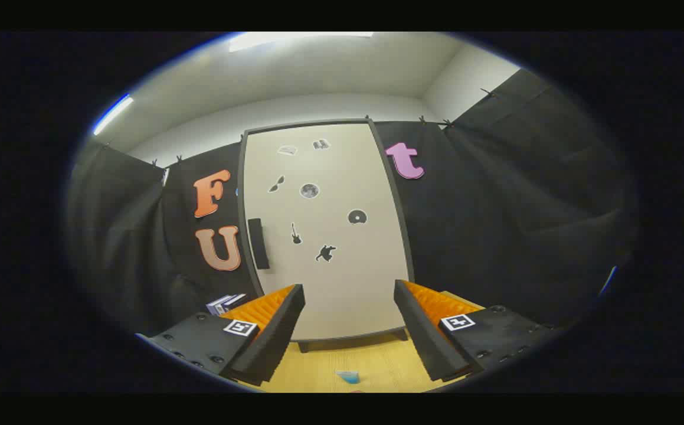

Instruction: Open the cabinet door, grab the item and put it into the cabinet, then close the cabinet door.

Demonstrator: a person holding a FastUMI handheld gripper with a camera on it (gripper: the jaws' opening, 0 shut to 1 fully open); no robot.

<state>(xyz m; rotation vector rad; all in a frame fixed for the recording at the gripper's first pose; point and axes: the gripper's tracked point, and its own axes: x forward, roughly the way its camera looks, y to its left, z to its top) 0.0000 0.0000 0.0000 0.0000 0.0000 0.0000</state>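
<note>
A tall cabinet (330, 236) with a pale door in a dark frame stands straight ahead, beyond my fingers. Its door is shut and carries several small dark stickers. A dark vertical handle (258, 243) sits on the door's left edge. My gripper (349, 321) is open, with nothing between the fingers, and it hangs some way short of the cabinet. On the wooden tabletop (371, 363) just ahead of the fingers lies a small blue item (348, 376), partly cut off from sight.
Black cloth walls close in the booth on the left, right and behind the cabinet. A small blue-and-white box (225, 303) lies to the left of the cabinet's foot, behind my left finger. White ceiling with a light strip is above.
</note>
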